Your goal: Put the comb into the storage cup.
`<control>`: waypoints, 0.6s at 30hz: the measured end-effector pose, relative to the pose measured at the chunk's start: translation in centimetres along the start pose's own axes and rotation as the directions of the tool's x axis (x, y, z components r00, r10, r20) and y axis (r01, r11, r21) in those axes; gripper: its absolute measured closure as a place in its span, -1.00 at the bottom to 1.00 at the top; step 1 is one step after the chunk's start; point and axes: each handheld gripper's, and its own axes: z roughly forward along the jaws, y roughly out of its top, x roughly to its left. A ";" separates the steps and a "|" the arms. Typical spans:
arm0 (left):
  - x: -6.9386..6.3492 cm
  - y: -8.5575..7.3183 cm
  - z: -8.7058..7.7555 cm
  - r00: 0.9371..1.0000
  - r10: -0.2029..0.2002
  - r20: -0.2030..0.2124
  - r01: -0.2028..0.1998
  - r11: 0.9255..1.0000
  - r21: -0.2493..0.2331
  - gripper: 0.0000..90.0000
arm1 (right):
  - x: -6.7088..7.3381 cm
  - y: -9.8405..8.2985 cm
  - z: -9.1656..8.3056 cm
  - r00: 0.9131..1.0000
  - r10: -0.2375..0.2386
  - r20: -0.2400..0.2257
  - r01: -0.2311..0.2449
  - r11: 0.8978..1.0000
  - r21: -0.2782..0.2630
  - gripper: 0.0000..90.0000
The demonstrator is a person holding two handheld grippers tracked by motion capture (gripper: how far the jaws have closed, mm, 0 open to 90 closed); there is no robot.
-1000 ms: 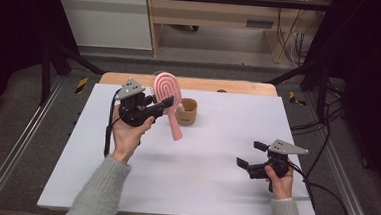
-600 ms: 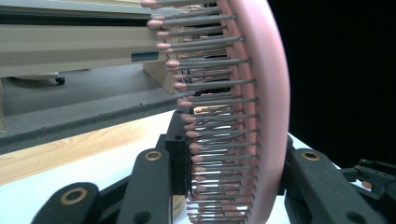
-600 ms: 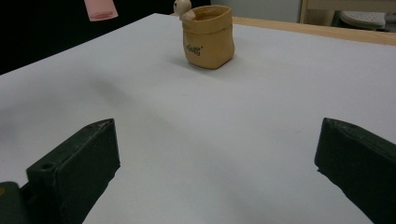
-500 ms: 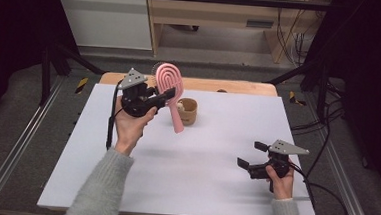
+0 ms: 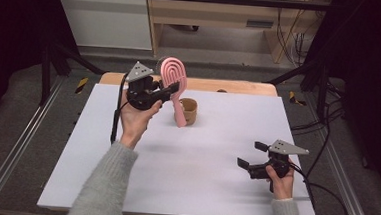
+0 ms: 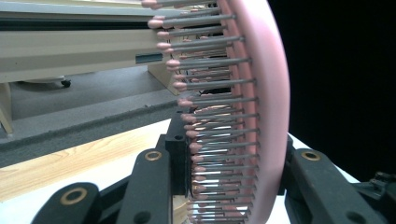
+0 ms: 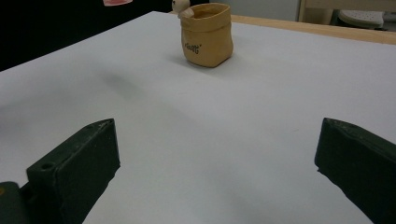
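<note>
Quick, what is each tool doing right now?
Left tool: closed on the pink hairbrush, held up above the table.
Right tool: open, holding nothing, low over the table.

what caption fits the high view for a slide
Left gripper holds a pink brush upright by a tan pot; right gripper rests open on the table.

Grey floor [image 5: 36,143], pale wooden bench [image 5: 209,11] behind, white wall [image 5: 103,27]; dark surroundings

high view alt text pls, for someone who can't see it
The left gripper holds a pink hairbrush up above a white table, its handle beside a small tan pot. The right gripper rests open at the table's near right.
</note>
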 end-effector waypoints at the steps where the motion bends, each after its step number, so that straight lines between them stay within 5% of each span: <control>1: 0.0 0.1 0.2 1.000 0.001 -0.001 -0.001 1.000 0.002 0.40 | 0.0 0.0 0.0 1.000 0.002 -0.001 -0.002 1.000 0.000 -0.99; 18: 0.2 0.9 2.4 1.000 0.011 -0.012 -0.011 1.000 0.011 0.40 | 0.0 0.0 0.0 1.000 -0.001 0.002 0.001 1.000 0.008 -0.99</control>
